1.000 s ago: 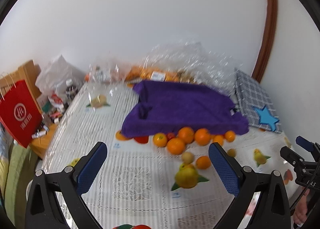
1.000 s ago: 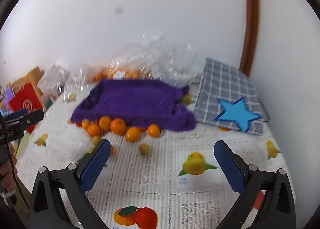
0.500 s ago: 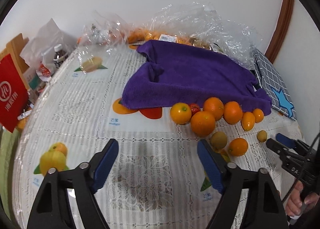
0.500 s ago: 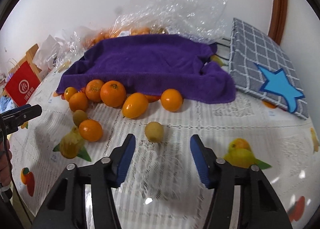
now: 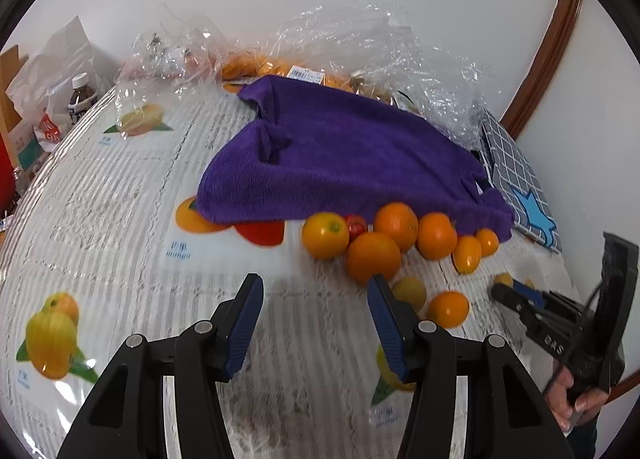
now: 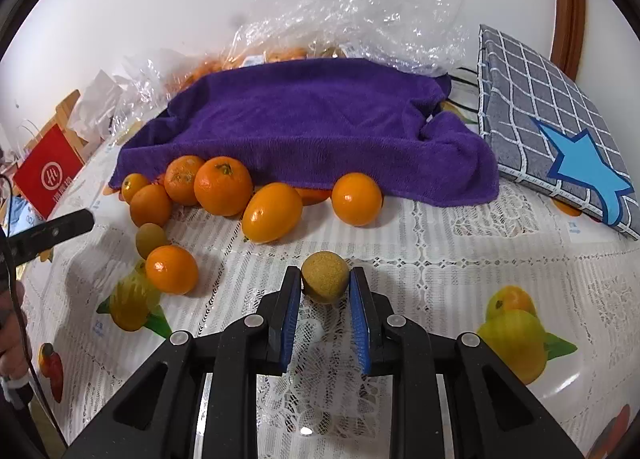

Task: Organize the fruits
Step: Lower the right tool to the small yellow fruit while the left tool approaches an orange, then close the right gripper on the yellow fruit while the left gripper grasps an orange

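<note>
The right gripper [image 6: 325, 283] has its blue-padded jaws drawn close on either side of a small, rough-skinned yellow-brown round fruit [image 6: 325, 277]; both pads appear to touch it, and the fruit sits on the white lace tablecloth printed with fruit pictures [image 6: 440, 251]. The left gripper [image 5: 315, 291] hangs with its jaws wide apart over bare cloth, holding nothing; its right pad stands just in front of a large round orange [image 5: 373, 257]. Beyond the clamped fruit, a loose row of oranges [image 6: 223, 186] lies along the near edge of a rumpled purple towel [image 6: 312, 127]. Crinkled clear plastic bags [image 6: 352, 15] sit behind the towel, and a grey checked cushion with a blue star [image 6: 548, 131] lies to its right.
</note>
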The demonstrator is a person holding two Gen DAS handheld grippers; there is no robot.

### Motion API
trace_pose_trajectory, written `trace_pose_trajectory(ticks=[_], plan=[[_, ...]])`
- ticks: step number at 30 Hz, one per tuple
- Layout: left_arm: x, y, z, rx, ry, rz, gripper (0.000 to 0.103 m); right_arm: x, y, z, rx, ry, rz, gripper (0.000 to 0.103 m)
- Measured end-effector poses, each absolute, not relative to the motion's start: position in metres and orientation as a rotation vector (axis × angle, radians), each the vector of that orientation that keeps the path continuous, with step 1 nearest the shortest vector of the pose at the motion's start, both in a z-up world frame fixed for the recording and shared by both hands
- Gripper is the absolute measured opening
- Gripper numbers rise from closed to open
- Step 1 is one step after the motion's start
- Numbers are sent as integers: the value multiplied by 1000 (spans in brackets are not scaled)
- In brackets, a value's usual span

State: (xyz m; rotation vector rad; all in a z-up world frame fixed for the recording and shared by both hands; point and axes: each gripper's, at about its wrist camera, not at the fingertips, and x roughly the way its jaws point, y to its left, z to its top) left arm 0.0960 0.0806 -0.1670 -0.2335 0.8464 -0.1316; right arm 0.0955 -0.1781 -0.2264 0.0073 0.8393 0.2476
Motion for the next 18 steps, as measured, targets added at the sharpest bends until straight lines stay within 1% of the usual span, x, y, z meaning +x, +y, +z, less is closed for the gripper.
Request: trace_pose_trajectory(ticks=[11,14,18], plan=[[129,76,-171,-247,827,-152,51,88,-188,-220,6,815,238,25],[136,75,-175,-272,842,-171,44,88,-188,-219,3,816,240,25],[141,74,-180,-287,853,-187,38,87,-187,-217,-7,812,240,25]])
